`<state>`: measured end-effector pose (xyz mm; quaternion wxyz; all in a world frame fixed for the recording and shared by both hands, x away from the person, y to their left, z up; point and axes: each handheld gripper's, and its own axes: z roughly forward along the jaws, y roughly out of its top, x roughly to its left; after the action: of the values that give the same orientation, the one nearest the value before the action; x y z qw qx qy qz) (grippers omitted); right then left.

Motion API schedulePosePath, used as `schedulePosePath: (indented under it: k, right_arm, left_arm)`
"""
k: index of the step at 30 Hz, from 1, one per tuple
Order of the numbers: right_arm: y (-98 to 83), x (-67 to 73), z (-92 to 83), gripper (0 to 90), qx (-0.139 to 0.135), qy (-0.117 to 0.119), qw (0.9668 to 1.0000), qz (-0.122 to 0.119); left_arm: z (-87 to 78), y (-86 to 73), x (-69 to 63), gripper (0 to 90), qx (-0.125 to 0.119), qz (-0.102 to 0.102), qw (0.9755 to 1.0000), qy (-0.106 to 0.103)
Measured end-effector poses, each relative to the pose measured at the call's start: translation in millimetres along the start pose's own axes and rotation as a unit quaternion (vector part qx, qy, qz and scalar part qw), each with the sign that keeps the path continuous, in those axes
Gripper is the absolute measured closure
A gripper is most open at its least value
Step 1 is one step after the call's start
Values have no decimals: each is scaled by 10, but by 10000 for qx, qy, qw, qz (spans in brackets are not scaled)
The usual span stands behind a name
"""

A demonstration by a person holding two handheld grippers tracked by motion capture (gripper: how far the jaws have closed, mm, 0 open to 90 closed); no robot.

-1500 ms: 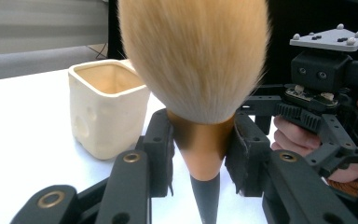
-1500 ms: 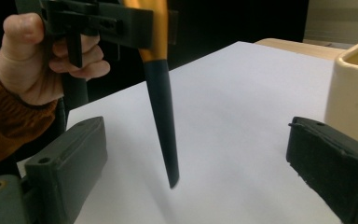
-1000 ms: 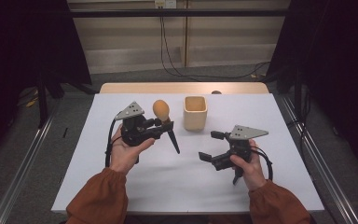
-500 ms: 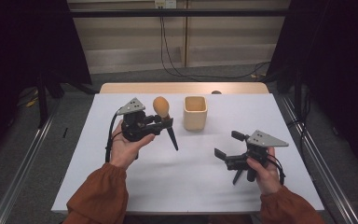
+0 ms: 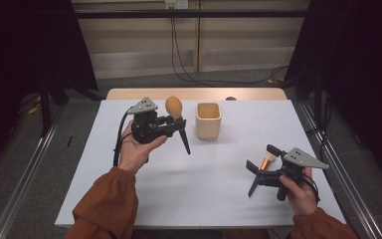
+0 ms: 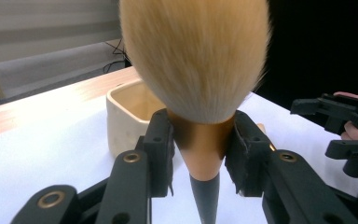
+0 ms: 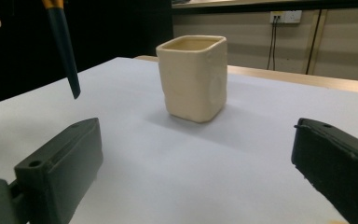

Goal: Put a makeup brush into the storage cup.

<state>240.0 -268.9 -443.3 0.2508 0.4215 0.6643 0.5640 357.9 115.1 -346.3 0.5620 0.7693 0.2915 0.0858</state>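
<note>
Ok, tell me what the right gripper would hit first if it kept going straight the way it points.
Probably the cream square ceramic cup: it stands ahead between the right gripper's open jaws, with bare white table before it. Depth is uncertain.

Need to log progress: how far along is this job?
Done: the left gripper is shut on the large brush, held up beside the cup. In hand: the open right gripper sits by the small brush. Left: the cup looks empty so far.
</note>
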Motion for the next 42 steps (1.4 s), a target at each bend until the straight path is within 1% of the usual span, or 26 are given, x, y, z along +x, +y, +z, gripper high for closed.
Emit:
schedulePosePath:
  k: [2, 3, 4, 5, 6, 10, 12, 15, 16, 18, 22, 24, 25, 27, 29, 30, 31, 32, 35, 38, 40, 41, 42]
  right_arm:
    - [-22, -19, -36, 14, 83, -54, 9999, -100]
    - [-37, -31, -52, 12, 105, -59, 9999, -96]
    - [-54, -40, -70, 12, 117, -58, 9999, -37]
    - [-71, -53, -87, 11, 117, -75, 9999, -43]
    - [-87, -69, -105, 11, 131, -113, 9998, -94]
    - [-117, -111, -157, 5, 66, -255, 9996, -45]
    - [-122, -125, -175, 0, 32, -242, 9997, -59]
    - [-126, -128, -179, 0, 33, -201, 9998, -14]
    - [-129, -129, -184, 0, 44, -185, 9998, -31]
    - [-130, -128, -190, 0, 42, -226, 9997, -48]
    - [-134, -133, -201, 0, 36, -217, 9998, -28]
    - [-133, -134, -203, 0, 26, -215, 9998, -5]
    - [-133, -135, -203, 0, 18, -218, 9998, -14]
    - [-134, -133, -201, 0, 14, -205, 9998, 5]
    - [-136, -127, -194, 0, 11, -182, 9998, -27]
    - [-135, -125, -193, 0, 11, -172, 9998, -25]
    - [-135, -120, -195, 0, 20, -149, 9999, -18]
    - [-136, -117, -195, 0, 18, -143, 9999, -18]
    - [-140, -120, -195, 0, 10, -137, 9999, -8]
    - [-140, -121, -198, 0, -3, -143, 9999, -38]
    - [-139, -120, -200, 0, -16, -136, 9999, -54]
    - [-140, -119, -200, 0, -19, -139, 9999, -62]
    - [-140, -116, -201, 0, -31, -152, 9999, -57]
  left_arm:
    - [11, 19, 3, 641, -4, -8, 10000, -6]
    - [15, 31, 5, 641, 4, -10, 10000, 11]
    - [20, 40, 11, 641, 0, -2, 10000, -5]
    - [25, 49, 16, 641, -1, 2, 10000, 10]
    - [35, 58, 25, 641, -13, 0, 10000, 7]
    - [62, 88, 61, 641, -14, 6, 10000, 43]
    - [74, 108, 84, 641, -47, -31, 10000, 49]
    - [94, 146, 112, 641, -117, -21, 9998, 139]
    - [108, 159, 128, 641, -139, -35, 9998, 146]
    - [132, 183, 154, 641, -155, -49, 9997, 174]
    - [167, 248, 176, 641, -180, -38, 9995, 240]
    - [179, 290, 184, 641, -255, -59, 9994, 206]
    - [185, 308, 190, 641, -249, -40, 9995, 210]
    - [218, 350, 199, 641, -259, -26, 9994, 248]
    - [256, 385, 215, 641, -271, -12, 9992, 297]
    - [280, 400, 229, 641, -325, -71, 9989, 330]
    - [298, 410, 240, 641, -340, -85, 9988, 331]
    - [317, 418, 242, 641, -354, -67, 9986, 379]
    - [358, 439, 253, 641, -384, -78, 9983, 420]
    - [381, 461, 251, 641, -415, -68, 9982, 429]
    - [379, 482, 238, 641, -445, -13, 9982, 390]
    - [369, 496, 232, 641, -494, 14, 9980, 406]
    - [363, 507, 236, 641, -544, -13, 9977, 395]
